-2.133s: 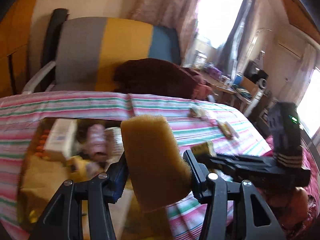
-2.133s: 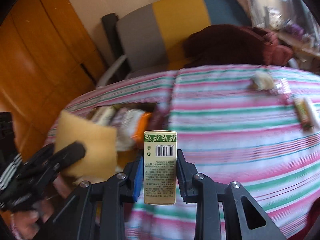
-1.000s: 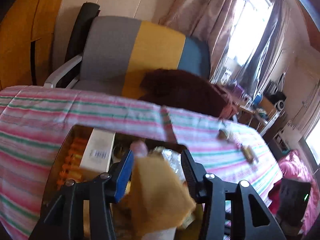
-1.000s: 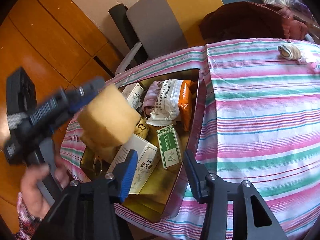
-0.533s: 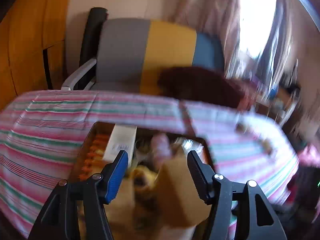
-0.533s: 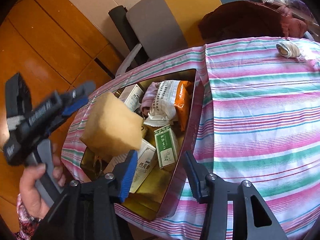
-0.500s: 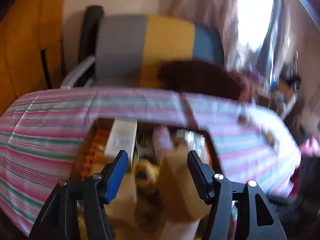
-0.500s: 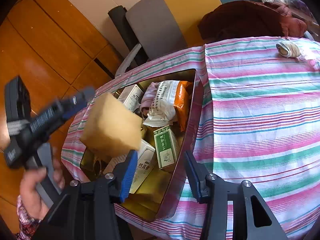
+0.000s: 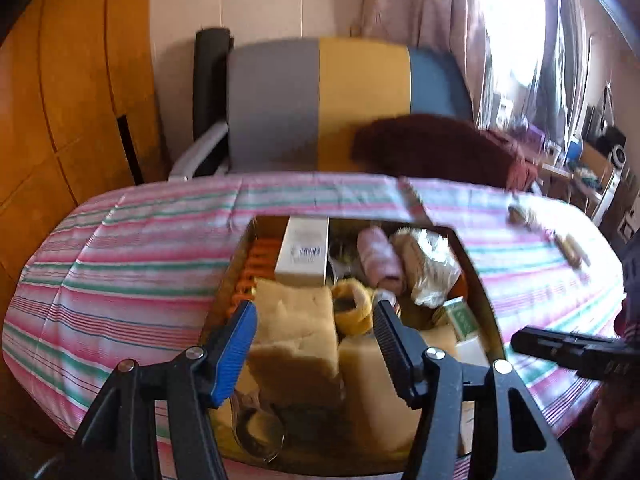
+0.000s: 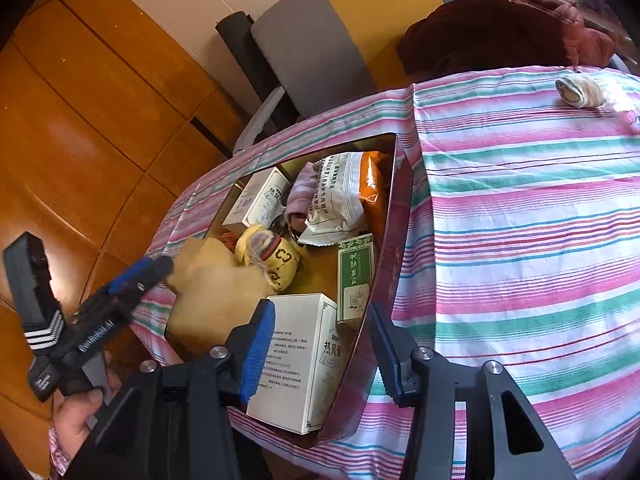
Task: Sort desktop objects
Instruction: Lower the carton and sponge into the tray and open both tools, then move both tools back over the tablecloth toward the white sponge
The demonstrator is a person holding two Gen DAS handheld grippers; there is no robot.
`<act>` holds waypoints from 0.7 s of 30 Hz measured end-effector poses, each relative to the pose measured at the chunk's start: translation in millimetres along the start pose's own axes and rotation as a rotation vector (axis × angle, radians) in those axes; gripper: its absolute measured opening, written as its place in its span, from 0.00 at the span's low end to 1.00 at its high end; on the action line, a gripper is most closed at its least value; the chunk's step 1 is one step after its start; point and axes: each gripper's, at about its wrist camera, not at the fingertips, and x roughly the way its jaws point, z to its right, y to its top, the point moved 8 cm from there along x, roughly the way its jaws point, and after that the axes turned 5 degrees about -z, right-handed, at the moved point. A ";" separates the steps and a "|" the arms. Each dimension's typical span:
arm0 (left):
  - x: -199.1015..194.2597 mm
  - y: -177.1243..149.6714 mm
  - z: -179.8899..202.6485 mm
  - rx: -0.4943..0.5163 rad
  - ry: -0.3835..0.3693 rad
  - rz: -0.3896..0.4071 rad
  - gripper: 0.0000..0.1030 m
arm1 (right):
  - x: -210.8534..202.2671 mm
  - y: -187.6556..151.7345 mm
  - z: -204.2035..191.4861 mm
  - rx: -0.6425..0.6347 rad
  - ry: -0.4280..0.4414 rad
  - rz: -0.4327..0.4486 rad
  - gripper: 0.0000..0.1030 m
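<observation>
Striped cloth covers the table (image 10: 520,240), and at its left edge the sponge (image 9: 296,332), clamped a second ago in the left gripper (image 9: 314,344), now lies in the tin (image 10: 394,200) between jaws closing on nothing, while the right gripper (image 10: 322,344) hangs empty, so small items at the far edge remain.

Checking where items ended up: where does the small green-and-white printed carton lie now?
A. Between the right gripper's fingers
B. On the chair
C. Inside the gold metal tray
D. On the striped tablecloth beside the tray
C: the green-and-white carton lies inside the gold tray, beyond the empty right gripper.
</observation>
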 end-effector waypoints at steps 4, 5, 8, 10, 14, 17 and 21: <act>5.0 -3.6 13.3 0.049 -0.030 -0.020 0.59 | -0.3 0.4 0.2 -0.002 -0.007 0.006 0.48; 7.7 -6.7 17.3 0.062 -0.031 -0.025 0.59 | 0.6 0.1 0.8 0.004 0.000 0.002 0.48; 15.5 -17.1 27.5 0.066 -0.094 -0.066 0.60 | 1.7 -1.9 1.2 0.001 -0.003 -0.002 0.48; 21.6 -23.2 33.3 0.078 -0.093 -0.088 0.60 | 2.6 -2.9 0.7 -0.001 0.002 -0.008 0.48; 11.9 -19.1 44.1 0.069 -0.118 -0.052 0.63 | -0.6 -1.8 4.4 0.001 -0.004 0.000 0.48; 11.5 -13.5 50.2 0.048 -0.128 -0.050 0.64 | -6.8 2.5 12.0 0.013 -0.011 0.012 0.48; 10.3 -1.6 65.1 0.043 -0.153 -0.046 0.65 | -20.2 14.1 29.2 0.004 -0.050 0.031 0.48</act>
